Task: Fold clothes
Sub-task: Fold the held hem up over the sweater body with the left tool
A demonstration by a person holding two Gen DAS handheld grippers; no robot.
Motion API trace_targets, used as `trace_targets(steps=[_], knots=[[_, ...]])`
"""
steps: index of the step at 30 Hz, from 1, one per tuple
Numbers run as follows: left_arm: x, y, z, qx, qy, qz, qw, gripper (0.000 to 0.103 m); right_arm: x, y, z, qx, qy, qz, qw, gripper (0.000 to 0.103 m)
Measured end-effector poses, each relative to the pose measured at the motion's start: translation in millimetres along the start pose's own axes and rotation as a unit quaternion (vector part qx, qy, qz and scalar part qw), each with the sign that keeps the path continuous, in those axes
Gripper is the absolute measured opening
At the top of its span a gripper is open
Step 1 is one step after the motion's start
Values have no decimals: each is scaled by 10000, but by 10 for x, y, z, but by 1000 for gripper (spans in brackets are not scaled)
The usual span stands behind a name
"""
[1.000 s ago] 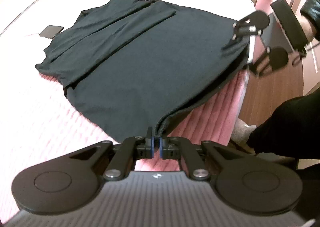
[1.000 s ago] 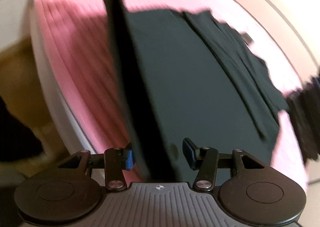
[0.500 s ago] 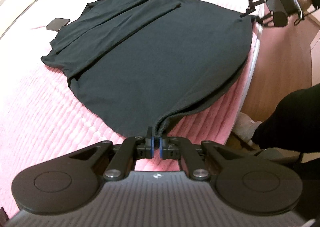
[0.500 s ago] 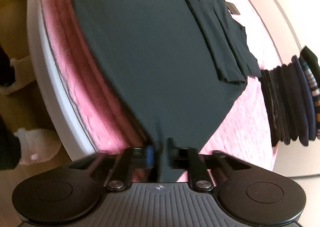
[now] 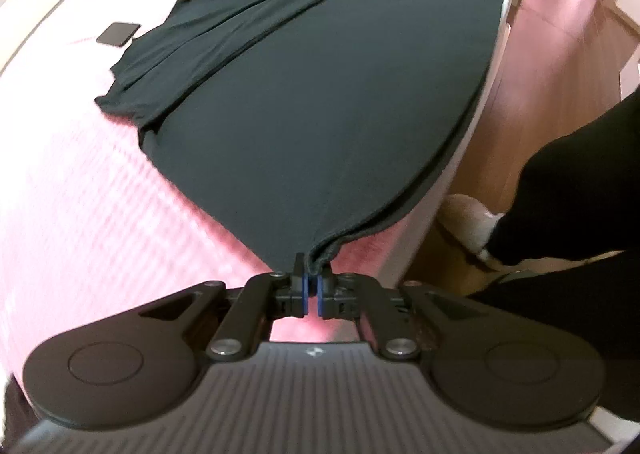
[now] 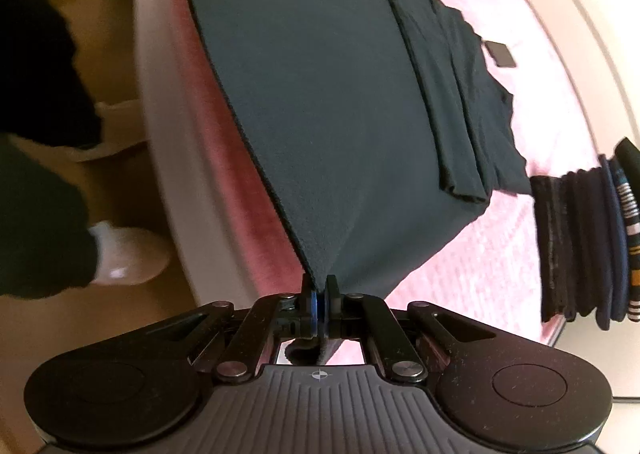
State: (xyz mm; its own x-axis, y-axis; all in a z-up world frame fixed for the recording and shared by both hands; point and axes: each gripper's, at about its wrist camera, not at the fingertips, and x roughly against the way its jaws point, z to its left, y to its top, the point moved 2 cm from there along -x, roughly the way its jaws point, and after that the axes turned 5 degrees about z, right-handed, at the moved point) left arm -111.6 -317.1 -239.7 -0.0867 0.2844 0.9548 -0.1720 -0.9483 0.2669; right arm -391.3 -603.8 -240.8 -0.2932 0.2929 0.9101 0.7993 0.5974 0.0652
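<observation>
Dark shirt [image 5: 320, 102] lies spread on the pink bed [image 5: 80, 194], sleeves already folded in along its far side, near hem lifted at the bed edge. Left gripper [image 5: 311, 286] is clenched on 1 hem corner, both layers pinched between the blue pads; right gripper [image 6: 319, 308] is clenched on the other corner, fabric running down through the pads. Likely step: carrying the hem over toward the collar for the crosswise fold. Risks, judged: the pinch on each corner is shallow, so a hard pull could slip the cloth out or drop 1 layer; uneven travel of the 2 grippers would skew the fold; dragging instead of lifting could undo the tucked sleeves or bunch the shirt. The phone [image 5: 118, 34] just beside a sleeve and the stack of folded clothes [image 6: 588, 238] nearby could get bumped.
</observation>
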Motion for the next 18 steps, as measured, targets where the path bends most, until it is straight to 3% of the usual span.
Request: trace_targets(steps=[11,14,18], knots=[[352,-394,-468,489,-730,498,9949,1,571,-123,496,-41,1080,539,9927,1],[452,-303,-238,591,-726,299,9952,1,633,-1,272,-53,943,579,9938,1],[533,14,418,709,-503,-125,9961,2,711,257,-381,-147,664,507,9964,1]])
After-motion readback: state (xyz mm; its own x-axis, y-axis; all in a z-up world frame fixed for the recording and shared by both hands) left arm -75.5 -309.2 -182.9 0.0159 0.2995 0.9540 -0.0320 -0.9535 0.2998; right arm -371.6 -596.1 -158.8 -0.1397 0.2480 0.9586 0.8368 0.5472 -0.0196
